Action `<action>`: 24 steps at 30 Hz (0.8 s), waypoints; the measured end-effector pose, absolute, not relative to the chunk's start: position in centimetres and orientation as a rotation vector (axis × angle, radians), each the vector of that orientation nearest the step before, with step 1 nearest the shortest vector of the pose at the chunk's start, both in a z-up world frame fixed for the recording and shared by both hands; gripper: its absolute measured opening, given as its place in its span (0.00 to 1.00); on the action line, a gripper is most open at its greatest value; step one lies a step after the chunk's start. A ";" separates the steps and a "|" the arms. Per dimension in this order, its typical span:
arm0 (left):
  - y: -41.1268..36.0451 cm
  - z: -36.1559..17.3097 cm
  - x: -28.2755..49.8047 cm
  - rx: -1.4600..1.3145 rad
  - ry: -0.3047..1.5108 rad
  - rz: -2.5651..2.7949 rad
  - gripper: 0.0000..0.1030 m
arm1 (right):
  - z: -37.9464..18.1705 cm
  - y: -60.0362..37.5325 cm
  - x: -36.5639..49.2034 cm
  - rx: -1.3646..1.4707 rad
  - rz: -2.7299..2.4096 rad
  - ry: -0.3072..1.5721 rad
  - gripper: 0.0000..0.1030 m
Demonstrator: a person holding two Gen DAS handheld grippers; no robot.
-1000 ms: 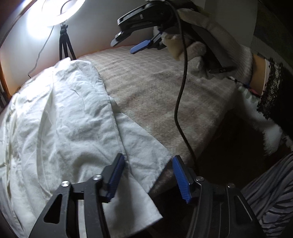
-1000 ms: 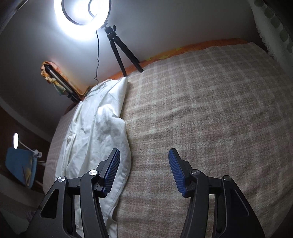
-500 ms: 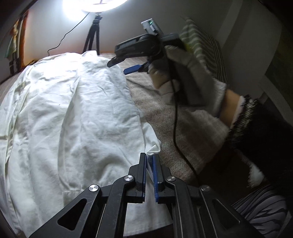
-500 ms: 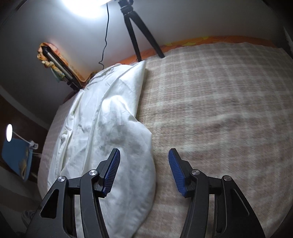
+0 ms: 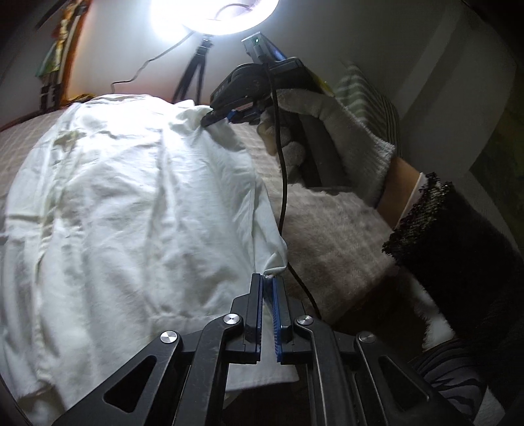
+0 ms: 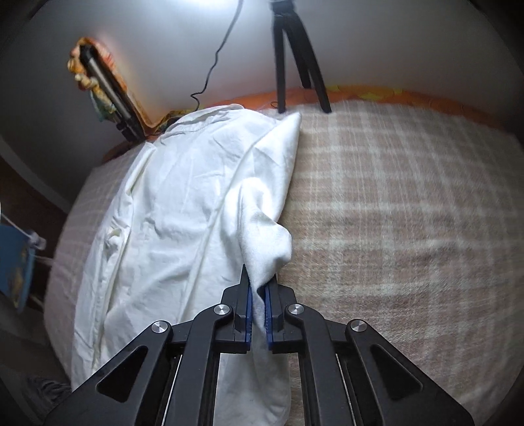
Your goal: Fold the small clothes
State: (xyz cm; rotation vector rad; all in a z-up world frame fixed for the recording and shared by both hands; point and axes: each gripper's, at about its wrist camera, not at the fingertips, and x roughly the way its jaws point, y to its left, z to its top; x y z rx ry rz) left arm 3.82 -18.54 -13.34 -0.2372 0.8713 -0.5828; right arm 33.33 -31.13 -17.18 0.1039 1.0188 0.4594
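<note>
On the checked bed blanket lies our white garment; left tongs and right tongs each pinch its near edge. We risk thin cloth slipping free when lifted.

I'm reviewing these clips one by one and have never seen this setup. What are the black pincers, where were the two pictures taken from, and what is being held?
No robot here: a person holds a two-finger tool in each hand, with a camera on each looking along its fingers. One picture is from the left gripper, closed on the near edge of a white garment. The other is from the right gripper, closed on the same garment farther along its edge; the left view shows it in a gloved hand. The garment lies on a checked blanket. A ring light on a tripod stands behind.
</note>
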 end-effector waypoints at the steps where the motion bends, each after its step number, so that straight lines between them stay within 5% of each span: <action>1: -18.0 -13.3 3.8 -0.249 0.872 -0.574 0.02 | -16.7 -30.3 33.1 0.069 0.452 1.014 0.04; 18: -10.5 -16.0 2.2 -0.358 0.944 -0.454 0.01 | -18.2 -14.9 32.5 -0.270 0.513 1.060 0.05; 24: -10.0 -16.3 2.3 -0.340 0.963 -0.448 0.02 | -18.7 -14.4 32.4 -0.238 0.588 1.083 0.30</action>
